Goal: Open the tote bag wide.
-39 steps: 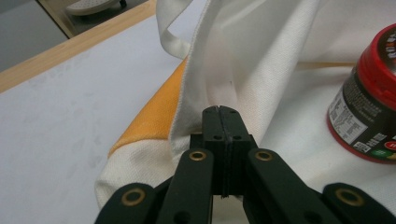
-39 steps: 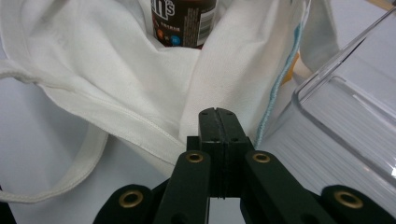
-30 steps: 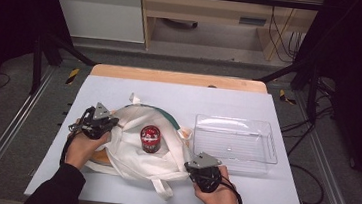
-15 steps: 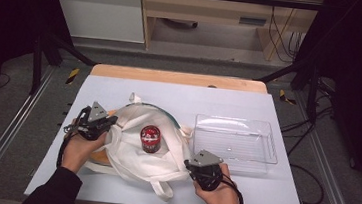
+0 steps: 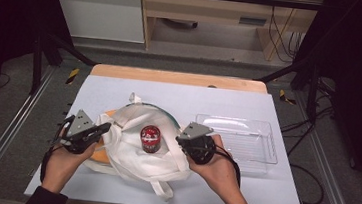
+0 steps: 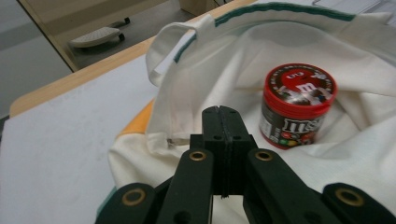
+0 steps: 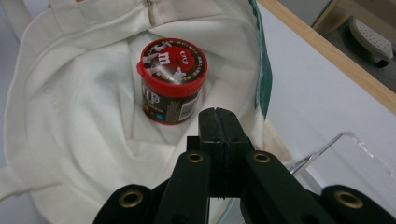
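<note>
A white cloth bag point(image 5: 129, 150) with green trim lies open on the table. Inside it stands a red-lidded brown candy tub point(image 5: 150, 138), upright. My left gripper point(image 5: 103, 127) is at the bag's left rim and my right gripper point(image 5: 181, 139) at its right rim. Each is shut with the cloth pinched at its tips, and the rims stand raised. In the left gripper view the closed gripper point(image 6: 223, 112) meets the bag point(image 6: 210, 60) with the tub point(image 6: 296, 105) just beyond. The right gripper point(image 7: 218, 114) in its own view sits against the bag point(image 7: 70, 116), tub point(image 7: 172, 79) ahead.
A clear plastic tray point(image 5: 265, 140) sits on the white table point(image 5: 219, 103) just right of my right hand; its corner point(image 7: 336, 140) appears in the right gripper view. Something flat and orange point(image 5: 98, 157) lies under the bag's left side. A wooden strip edges the table's far side.
Both hands have risen with the bag's rims. The right hand has come up from the front edge to the bag's right side; the bag's mouth stands higher around the tub.
</note>
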Motion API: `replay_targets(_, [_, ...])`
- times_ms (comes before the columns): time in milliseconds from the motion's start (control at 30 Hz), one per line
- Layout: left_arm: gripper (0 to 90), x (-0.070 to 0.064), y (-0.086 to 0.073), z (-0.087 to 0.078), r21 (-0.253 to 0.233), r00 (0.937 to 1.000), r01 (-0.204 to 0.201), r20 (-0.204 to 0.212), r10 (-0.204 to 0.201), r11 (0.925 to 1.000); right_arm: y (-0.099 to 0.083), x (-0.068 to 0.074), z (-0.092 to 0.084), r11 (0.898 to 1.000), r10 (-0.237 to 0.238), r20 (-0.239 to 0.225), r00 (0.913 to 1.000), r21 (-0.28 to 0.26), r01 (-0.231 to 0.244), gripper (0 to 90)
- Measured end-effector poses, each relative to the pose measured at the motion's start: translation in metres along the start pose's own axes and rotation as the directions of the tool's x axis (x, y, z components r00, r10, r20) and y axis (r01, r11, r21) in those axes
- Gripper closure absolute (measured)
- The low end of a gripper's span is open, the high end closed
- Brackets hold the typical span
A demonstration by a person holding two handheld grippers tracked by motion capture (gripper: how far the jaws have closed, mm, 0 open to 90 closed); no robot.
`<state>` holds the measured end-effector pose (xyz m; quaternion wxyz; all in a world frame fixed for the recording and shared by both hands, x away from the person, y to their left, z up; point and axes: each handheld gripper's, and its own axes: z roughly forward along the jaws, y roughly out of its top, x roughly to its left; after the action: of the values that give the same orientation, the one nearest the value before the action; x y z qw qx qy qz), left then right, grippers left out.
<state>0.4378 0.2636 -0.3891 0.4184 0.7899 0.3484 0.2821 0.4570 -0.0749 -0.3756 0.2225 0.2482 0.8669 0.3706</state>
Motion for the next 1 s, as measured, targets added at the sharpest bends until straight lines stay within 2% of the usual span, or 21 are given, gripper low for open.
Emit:
replay_targets(133, [90.0,-0.01,-0.006,-0.005,-0.007,0.9999,0.004,0.016,-0.003,1.0,0.012,-0.008,0.009,1.0,-0.013,-0.007,0.9999,0.017,0.013,90.0])
replay_targets(167, [90.0,-0.016,-0.01,-0.006,-0.003,0.9998,-0.009,0.019,0.009,1.0,0.019,-0.011,0.017,0.999,-0.022,-0.011,0.9997,0.029,0.023,90.0])
replay_targets(200, [90.0,-0.016,-0.01,-0.006,-0.003,0.9998,-0.009,0.019,0.009,1.0,0.019,-0.011,0.017,0.999,-0.022,-0.011,0.9997,0.029,0.023,90.0])
replay_targets(233, [90.0,-0.022,-0.014,-0.007,-0.005,0.9996,-0.008,0.026,0.008,1.0,0.025,-0.015,0.025,0.998,-0.03,-0.012,0.9995,0.047,0.031,90.0])
replay_targets(300, [90.0,-0.028,-0.02,-0.007,-0.013,0.9992,0.01,0.038,-0.009,0.9999,0.03,-0.017,0.032,0.998,-0.029,-0.013,0.9995,0.057,0.03,90.0])
replay_targets(400, [90.0,-0.034,-0.025,-0.005,-0.002,0.9991,0.006,0.043,-0.005,1.0,0.034,-0.018,0.039,0.997,-0.033,-0.021,0.9992,0.072,0.035,90.0])
replay_targets(433, [90.0,-0.037,-0.031,-0.002,0.004,0.9985,0.011,0.053,-0.011,0.9999,0.036,-0.019,0.047,0.995,-0.037,-0.025,0.999,0.088,0.039,90.0])
replay_targets(533, [90.0,-0.039,-0.035,0.0,0.017,0.9983,0.009,0.058,-0.01,0.9998,0.038,-0.02,0.055,0.994,-0.04,-0.026,0.9988,0.104,0.043,90.0])
replay_targets(600, [90.0,-0.041,-0.038,0.001,0.019,0.9979,0.012,0.064,-0.013,0.9997,0.039,-0.023,0.065,0.989,-0.047,-0.027,0.9985,0.136,0.05,90.0])
replay_targets(667, [90.0,-0.042,-0.039,0.002,0.013,0.9976,0.02,0.066,-0.021,0.9997,0.039,-0.026,0.071,0.989,-0.037,-0.029,0.9989,0.142,0.04,90.0])
replay_targets(767, [90.0,-0.042,-0.041,0.002,0.021,0.9979,0.009,0.063,-0.01,0.9997,0.039,-0.032,0.08,0.984,-0.034,-0.019,0.9992,0.176,0.037,90.0])
replay_targets(1000, [90.0,-0.04,-0.045,0.004,0.032,0.9981,0.016,0.058,-0.018,0.9993,0.035,-0.044,0.089,0.976,-0.013,0.01,0.9999,0.215,0.011,90.0])
